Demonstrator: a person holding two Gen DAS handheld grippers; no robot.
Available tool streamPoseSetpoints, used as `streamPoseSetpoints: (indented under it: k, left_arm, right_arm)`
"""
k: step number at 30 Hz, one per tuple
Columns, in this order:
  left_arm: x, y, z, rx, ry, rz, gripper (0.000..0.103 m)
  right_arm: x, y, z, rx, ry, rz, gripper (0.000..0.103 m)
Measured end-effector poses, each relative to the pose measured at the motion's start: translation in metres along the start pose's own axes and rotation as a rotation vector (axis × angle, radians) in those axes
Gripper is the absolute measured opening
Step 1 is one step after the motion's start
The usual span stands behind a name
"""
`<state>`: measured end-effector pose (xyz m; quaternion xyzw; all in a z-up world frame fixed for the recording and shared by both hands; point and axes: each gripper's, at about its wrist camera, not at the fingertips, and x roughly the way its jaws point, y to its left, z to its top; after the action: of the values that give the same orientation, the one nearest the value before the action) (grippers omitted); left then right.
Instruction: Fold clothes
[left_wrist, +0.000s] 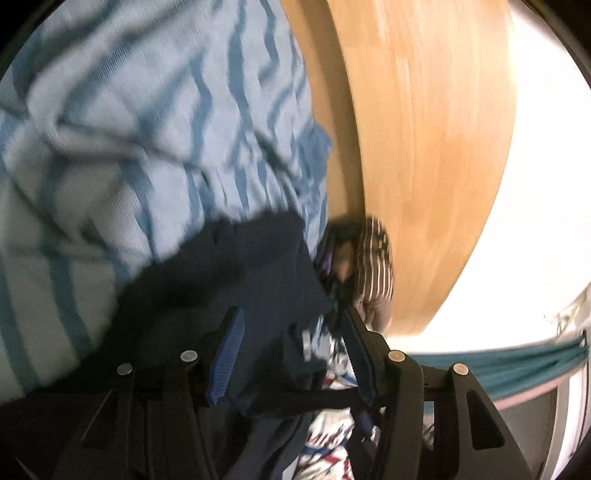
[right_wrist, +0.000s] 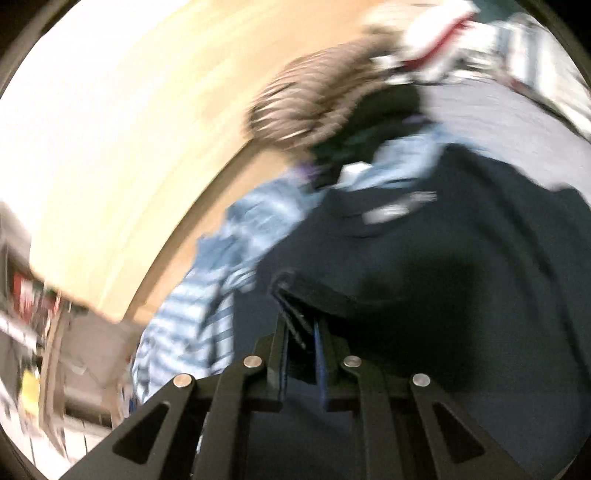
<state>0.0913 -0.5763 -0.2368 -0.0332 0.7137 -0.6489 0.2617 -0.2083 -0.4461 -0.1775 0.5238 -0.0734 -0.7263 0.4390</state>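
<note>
1. Navy fabric: a dark navy garment (right_wrist: 424, 266) fills the near middle of the right wrist view. The right gripper (right_wrist: 301, 332) has its jaws drawn nearly together w/ a fold of that navy cloth pinched between them.
2. Left gripper (left_wrist: 293, 354): jaws stand apart, blue pads facing each other. The dark navy garment (left_wrist: 229, 266) lies between and under them, but the pads don't press on it.
3. Light blue striped cloth (left_wrist: 122, 147) w/ darker blue bands covers the far left of the left wrist view, rumpled, partly under the navy piece.
4. Brown-and-white striped garment (left_wrist: 376, 266) sits bunched just right of the navy one, at the edge of the wooden table (left_wrist: 424, 147); in the right wrist view it's far, centre-right (right_wrist: 317, 96).
5. White printed cloth (left_wrist: 332, 435) w/ red and blue marks shows near, under the left gripper.
6. Teal cloth (left_wrist: 509, 365) hangs off to the near right, beyond the table edge.
7. Both views are motion-blurred; finer detail can't be told.
</note>
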Motion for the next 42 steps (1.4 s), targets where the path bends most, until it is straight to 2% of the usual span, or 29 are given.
streamPoseSetpoints:
  k: [3, 4, 5, 6, 7, 9, 13, 14, 16, 18, 22, 24, 25, 26, 27, 29, 30, 31, 32, 34, 37, 40, 42]
  left_arm:
    - [-0.005, 0.006, 0.017, -0.034, -0.031, 0.001, 0.056]
    - [-0.005, 0.008, 0.021, -0.043, -0.036, 0.006, 0.056]
    - [-0.004, 0.010, 0.025, -0.047, -0.029, 0.013, 0.056]
    - [-0.001, 0.011, 0.027, -0.048, -0.016, 0.010, 0.056]
    - [0.001, 0.012, 0.028, -0.048, -0.003, 0.004, 0.056]
    - [0.007, 0.009, 0.024, -0.039, 0.026, -0.012, 0.056]
    - [0.021, -0.003, 0.008, 0.020, 0.088, -0.017, 0.056]
    - [0.025, -0.004, 0.002, 0.032, 0.101, -0.009, 0.056]
    - [0.034, -0.006, -0.008, 0.050, 0.127, 0.014, 0.056]
    - [0.045, -0.006, -0.018, 0.071, 0.158, 0.066, 0.056]
    - [0.058, -0.001, -0.033, 0.107, 0.199, 0.151, 0.056]
    - [0.063, 0.004, -0.036, 0.102, 0.203, 0.179, 0.056]
    - [0.066, 0.007, -0.038, 0.100, 0.205, 0.193, 0.056]
    - [0.067, 0.012, -0.039, 0.090, 0.201, 0.217, 0.056]
    - [0.067, 0.016, -0.039, 0.076, 0.191, 0.237, 0.056]
    - [0.066, 0.025, -0.038, 0.048, 0.171, 0.274, 0.056]
    - [0.066, 0.028, -0.037, 0.031, 0.170, 0.270, 0.056]
    - [0.067, 0.029, -0.036, 0.017, 0.173, 0.269, 0.056]
    - [0.066, 0.027, -0.036, 0.013, 0.171, 0.266, 0.056]
    - [0.065, 0.023, -0.035, 0.007, 0.165, 0.258, 0.056]
    - [0.061, 0.014, -0.035, 0.042, 0.143, 0.287, 0.056]
    - [0.061, 0.009, -0.034, 0.054, 0.141, 0.284, 0.056]
    - [0.063, 0.009, -0.036, 0.058, 0.137, 0.267, 0.056]
  right_arm:
    - [0.045, 0.046, -0.008, -0.138, 0.085, -0.002, 0.016]
    - [0.061, 0.055, -0.014, -0.178, 0.134, -0.002, 0.027]
    - [0.078, 0.062, -0.021, -0.215, 0.200, -0.015, 0.052]
    - [0.090, 0.067, -0.030, -0.243, 0.264, -0.042, 0.060]
    - [0.090, 0.065, -0.036, -0.249, 0.276, -0.050, 0.061]
    - [0.077, 0.051, -0.046, -0.231, 0.251, -0.025, 0.060]
    - [0.028, -0.014, -0.044, -0.006, 0.118, 0.047, 0.062]
    - [0.016, -0.033, -0.044, 0.047, 0.087, 0.038, 0.053]
    - [0.004, -0.065, -0.043, 0.084, 0.070, -0.036, 0.037]
    - [0.002, -0.086, -0.047, 0.067, 0.093, -0.122, 0.027]
    - [0.021, -0.083, -0.052, -0.027, 0.165, -0.166, 0.022]
    - [0.040, -0.075, -0.050, -0.068, 0.203, -0.149, 0.018]
    - [0.049, -0.075, -0.048, -0.079, 0.210, -0.167, 0.013]
    - [0.058, -0.076, -0.045, -0.090, 0.217, -0.185, 0.013]
    - [0.065, -0.077, -0.042, -0.099, 0.220, -0.223, 0.013]
    - [0.066, -0.093, -0.039, -0.081, 0.211, -0.373, 0.007]
    - [0.060, -0.105, -0.036, -0.036, 0.201, -0.424, 0.007]
    - [0.052, -0.113, -0.034, 0.002, 0.187, -0.409, 0.008]
    - [0.046, -0.117, -0.032, 0.016, 0.183, -0.378, 0.014]
    - [0.038, -0.116, -0.026, 0.001, 0.174, -0.326, 0.020]
    - [0.039, -0.101, -0.005, -0.064, 0.126, -0.275, 0.045]
    - [0.061, -0.082, 0.023, -0.132, 0.100, -0.235, 0.046]
    - [0.086, -0.069, 0.038, -0.172, 0.142, -0.228, 0.045]
